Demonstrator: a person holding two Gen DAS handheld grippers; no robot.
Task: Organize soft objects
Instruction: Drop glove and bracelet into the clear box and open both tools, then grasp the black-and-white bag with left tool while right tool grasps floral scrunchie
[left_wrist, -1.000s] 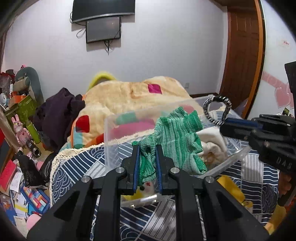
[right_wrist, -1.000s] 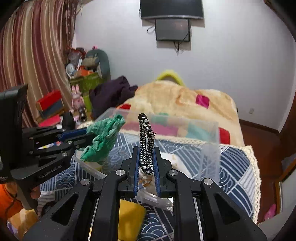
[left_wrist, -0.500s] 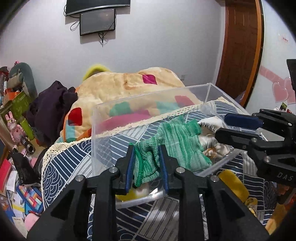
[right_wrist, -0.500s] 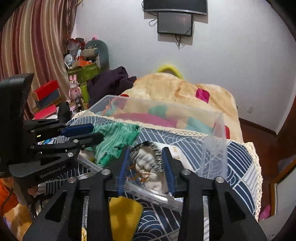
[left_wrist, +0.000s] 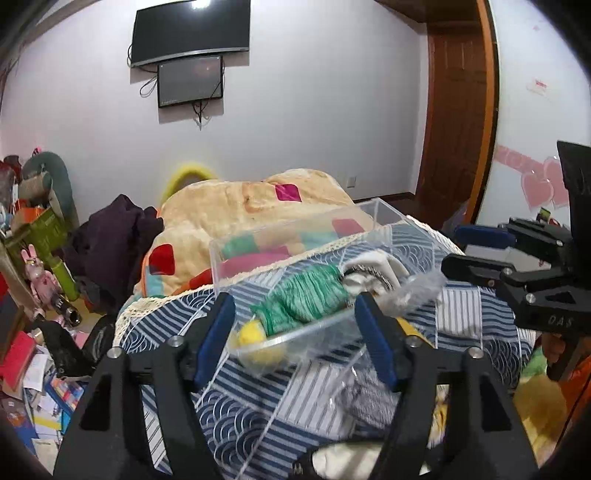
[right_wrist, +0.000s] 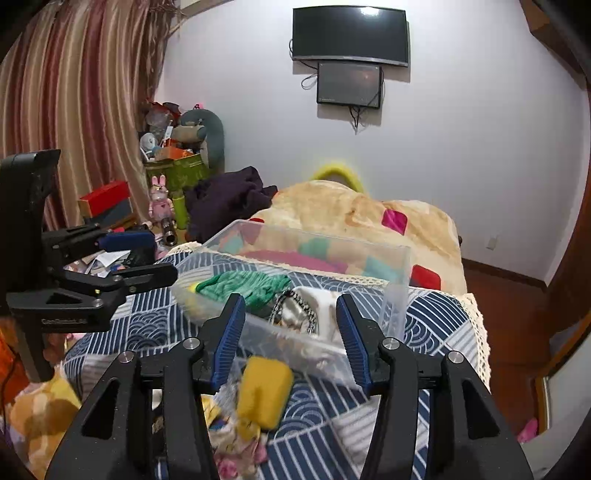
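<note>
A clear plastic bin (left_wrist: 295, 236) (right_wrist: 397, 280) stands on the blue patterned bedspread. A green knitted cloth (left_wrist: 306, 295) (right_wrist: 245, 284) lies inside it, beside a black-and-white braided ring (right_wrist: 295, 314) (left_wrist: 373, 275) and a white soft item (right_wrist: 325, 306). My left gripper (left_wrist: 295, 332) is open and empty, just in front of the bin. My right gripper (right_wrist: 288, 341) is open and empty, also just short of the bin. Each gripper shows in the other's view, at the right edge (left_wrist: 480, 254) and the left edge (right_wrist: 136, 258).
A yellow soft item (right_wrist: 262, 395) and other soft toys (right_wrist: 40, 417) lie on the bedspread (right_wrist: 436, 321) near me. A beige blanket (left_wrist: 251, 203) and dark clothes (left_wrist: 110, 236) lie behind the bin. Clutter fills the floor at left (left_wrist: 33, 362).
Both grippers opened fully and pulled back from the bin. The green cloth and the braided ring, held one second ago, now lie inside the bin.
</note>
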